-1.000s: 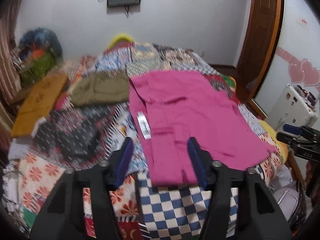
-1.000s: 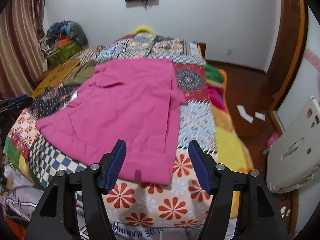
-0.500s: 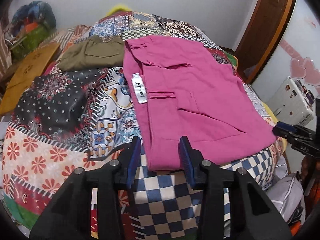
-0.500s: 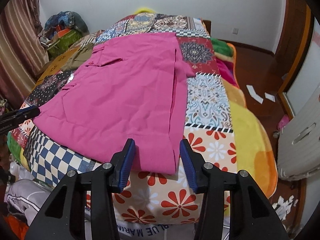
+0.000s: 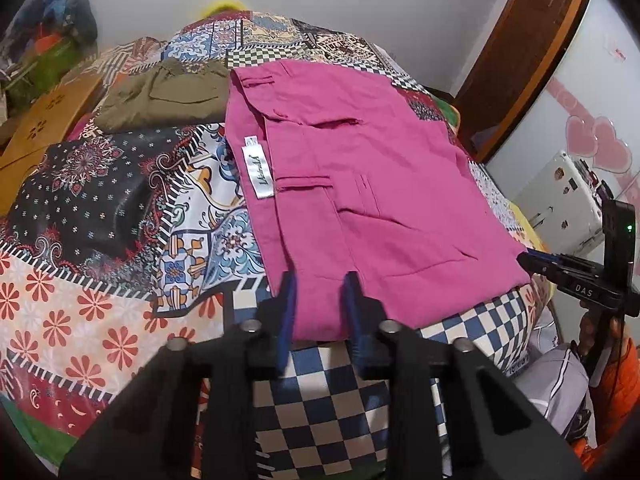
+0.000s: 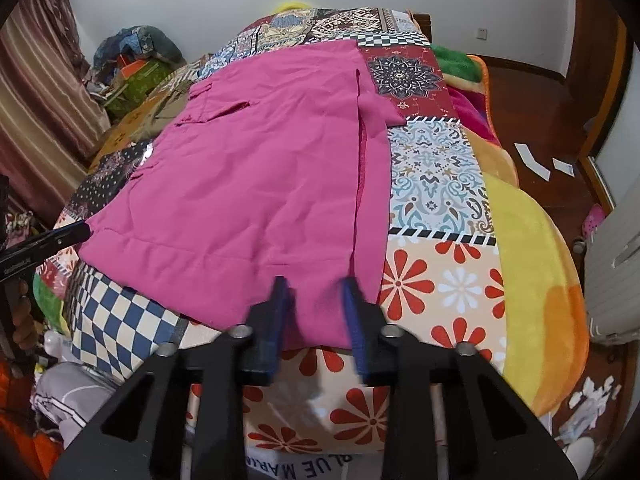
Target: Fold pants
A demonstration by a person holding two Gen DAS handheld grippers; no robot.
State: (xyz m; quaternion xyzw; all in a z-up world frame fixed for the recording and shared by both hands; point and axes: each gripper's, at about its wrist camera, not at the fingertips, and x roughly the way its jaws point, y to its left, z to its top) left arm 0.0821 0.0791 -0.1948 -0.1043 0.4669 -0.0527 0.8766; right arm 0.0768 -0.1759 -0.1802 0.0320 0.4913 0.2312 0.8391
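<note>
Left wrist view, left to right. I see an orange patterned board (image 5: 44, 120) at the upper left edge, then an olive garment (image 5: 168, 94) folded on the patchwork quilt (image 5: 100, 216). The pink pants (image 5: 360, 184) fill the centre, lying flat on the quilt, with a white label (image 5: 258, 172) along their left edge. The left gripper (image 5: 319, 292) sits bottom centre, jaws partly open, blue fingers (image 5: 287, 300) straddling the near corner of the pants. Cloth lies between them, not pinched as far as I can see. At right edge, the right gripper (image 5: 538, 262) shows side-on, tip right at the pants' right corner. I can't read its opening from this angle. White appliance (image 5: 560, 200) behind it.

Right wrist view, left to right. Striped curtain (image 6: 44, 80) at far left, left gripper (image 6: 80, 232) tip touching the pants' (image 6: 256, 168) left corner at mid-left. The pants cover the centre of the quilt (image 6: 436, 184). The right gripper (image 6: 316, 294) is bottom centre, jaws partly open, fingers (image 6: 352, 300) either side of the near hem, fabric between them but not clamped. Yellow-orange blanket (image 6: 532, 264) to the right, wooden floor (image 6: 540, 120) beyond.
</note>
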